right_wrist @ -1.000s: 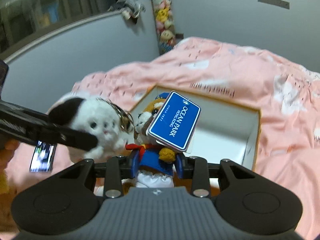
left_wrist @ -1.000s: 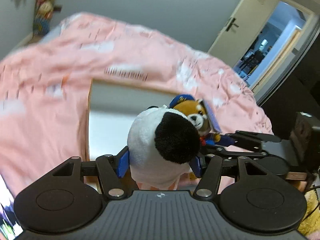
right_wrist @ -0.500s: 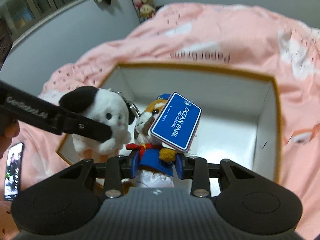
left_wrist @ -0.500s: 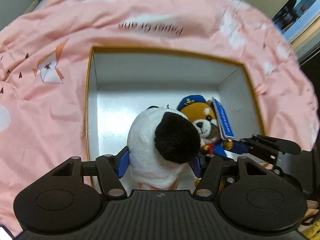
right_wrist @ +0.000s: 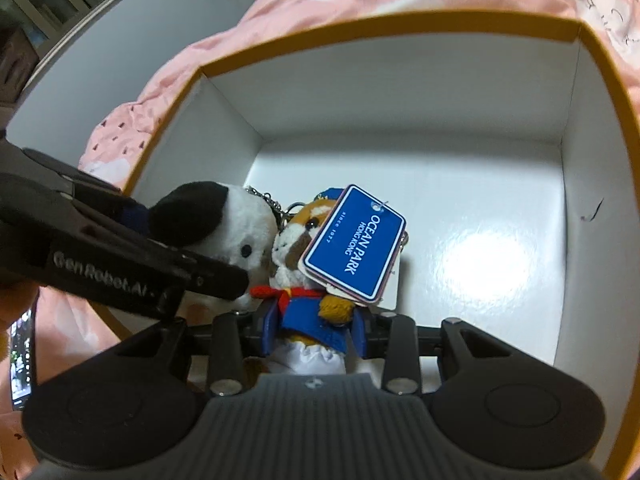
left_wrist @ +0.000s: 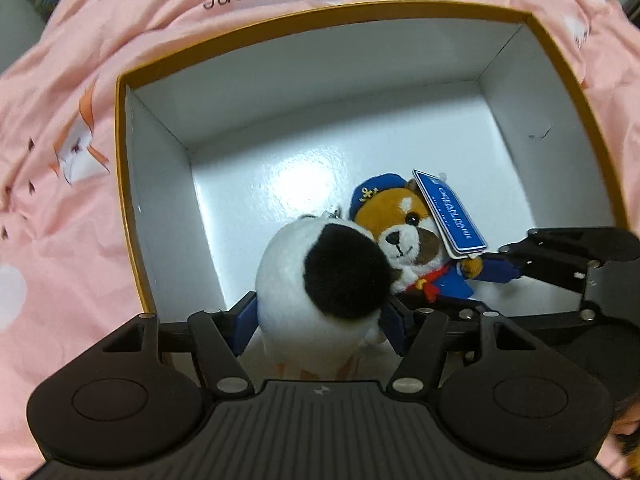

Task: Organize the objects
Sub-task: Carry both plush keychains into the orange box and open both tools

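The left gripper is clamped on a white plush dog with a black ear; both blue pads press into its flanks. The log-side reading aside, the frames show the jaws have just been opening slightly, with the plush between them and the pads in contact. The toy hangs head-forward over the near-left corner of the box, inside its rim. A metal keychain shows at the top of the dog's head in the right wrist view.

The right gripper is clamped on a brown plush bear in a blue sailor outfit with a red scarf and blue cap; its pads grip the body at the jacket. A blue hang tag reading "OCEAN PARK HONG KONG" lies tilted across the bear's face and chest. The bear sits just beside the dog, the two heads touching, toward the middle of the near edge of the box.

The box is open-topped, white and glossy inside, with a mustard-coloured rim. Whether either toy touches the box floor cannot be told.

The box rests on a pink bedspread printed with the words "Paper Crane". A phone lies on the bedspread off the left edge of the box.
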The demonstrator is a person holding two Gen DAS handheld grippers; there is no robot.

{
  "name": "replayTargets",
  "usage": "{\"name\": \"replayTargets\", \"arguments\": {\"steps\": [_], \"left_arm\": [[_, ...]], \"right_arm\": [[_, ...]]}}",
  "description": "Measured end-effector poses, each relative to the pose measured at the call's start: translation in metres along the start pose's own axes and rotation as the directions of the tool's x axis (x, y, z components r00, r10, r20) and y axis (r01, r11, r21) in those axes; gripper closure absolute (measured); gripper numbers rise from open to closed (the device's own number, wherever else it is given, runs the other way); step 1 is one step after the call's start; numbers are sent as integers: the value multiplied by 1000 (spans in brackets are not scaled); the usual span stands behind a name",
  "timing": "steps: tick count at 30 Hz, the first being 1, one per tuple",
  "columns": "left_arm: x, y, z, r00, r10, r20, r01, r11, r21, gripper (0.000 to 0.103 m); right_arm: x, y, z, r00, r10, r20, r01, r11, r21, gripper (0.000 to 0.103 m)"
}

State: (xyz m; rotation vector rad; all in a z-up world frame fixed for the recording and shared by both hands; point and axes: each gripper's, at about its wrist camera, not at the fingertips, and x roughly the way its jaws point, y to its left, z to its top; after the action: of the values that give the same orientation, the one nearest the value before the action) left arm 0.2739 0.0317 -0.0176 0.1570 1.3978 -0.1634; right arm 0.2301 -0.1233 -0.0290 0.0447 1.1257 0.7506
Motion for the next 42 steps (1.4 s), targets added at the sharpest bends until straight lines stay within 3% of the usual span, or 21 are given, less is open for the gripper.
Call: {"name": "replayTargets", "arguments": {"steps": [8,12,15,18,19,22,23,27,30,33,42], "left_arm": [[-21,11,-18,992,-54,112,52,999,15,33],[-40,17,-23,968,-116,224,112,993,31,41],[-50,10,-25,945,-118,305,96,992,86,41],[-41,-2,-19,948,-120,295,86,989,124,42],[-36,-6,-18,952,-106,286,71,989,130,46],[-23,-11,-19,960,-19,280,-27,987,159,60],[-22,-13,-21,959,19,283,-71,982,173,61],[-28,-2,-24,963,74,259,-122,978,172,69],[-31,7,-24,950,158,268,-207,964,166,79],[-31,14,-26,957,115,267,-163,973,166,81],[-19,6,-29,951,124,283,-177,969,174,81]], "right_arm": [[2,6,3,1000,-19,-7,19,1000,4,60],[-3,9,6,999,-40,-2,40,999,-1,45],[-8,12,7,997,-77,14,77,997,-25,44],[-6,13,9,998,-70,6,70,997,-21,45],[-5,12,9,998,-69,2,69,997,-20,50],[0,12,7,997,-73,-18,72,997,-35,62],[1,11,7,998,-65,-21,64,997,-37,63],[6,13,7,999,-13,-39,11,999,-48,66],[10,17,10,998,40,-48,-41,999,-26,67],[13,22,13,997,51,-57,-51,999,-4,68],[35,39,10,991,-41,-124,36,998,-42,69]]}}
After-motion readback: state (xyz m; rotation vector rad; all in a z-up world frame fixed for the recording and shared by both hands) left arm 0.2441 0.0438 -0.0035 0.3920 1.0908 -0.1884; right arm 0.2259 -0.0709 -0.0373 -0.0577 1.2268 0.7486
